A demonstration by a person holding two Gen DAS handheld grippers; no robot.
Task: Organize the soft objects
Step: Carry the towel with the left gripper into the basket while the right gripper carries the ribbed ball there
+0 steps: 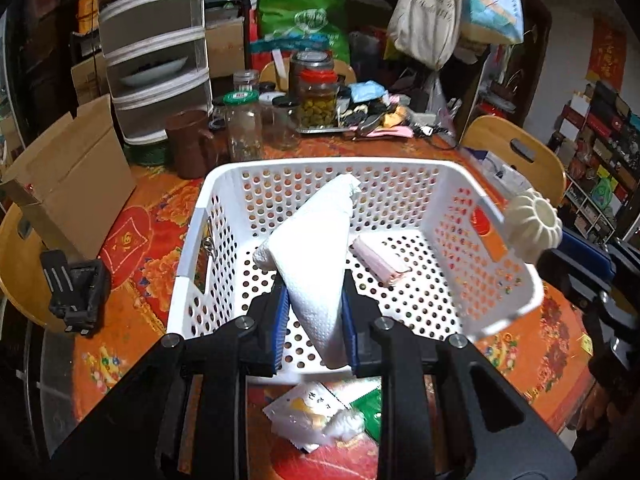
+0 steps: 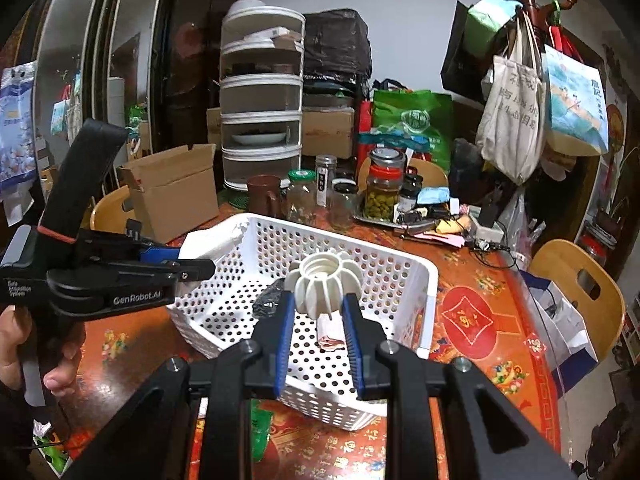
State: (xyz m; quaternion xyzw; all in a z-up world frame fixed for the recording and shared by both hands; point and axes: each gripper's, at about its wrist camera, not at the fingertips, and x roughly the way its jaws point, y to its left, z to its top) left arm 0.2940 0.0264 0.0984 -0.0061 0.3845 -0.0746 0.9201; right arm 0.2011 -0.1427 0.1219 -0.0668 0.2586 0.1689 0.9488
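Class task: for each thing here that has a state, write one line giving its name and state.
Left gripper: shut on the paper towel.
Right gripper: shut on the ribbed white ornament.
White basket: holds a pink packet.
Cardboard box: flaps open.

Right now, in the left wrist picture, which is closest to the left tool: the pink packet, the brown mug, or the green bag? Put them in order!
From the left tool:
1. Pink packet, in the basket, right.
2. Brown mug, beyond the basket, left.
3. Green bag, at the back.
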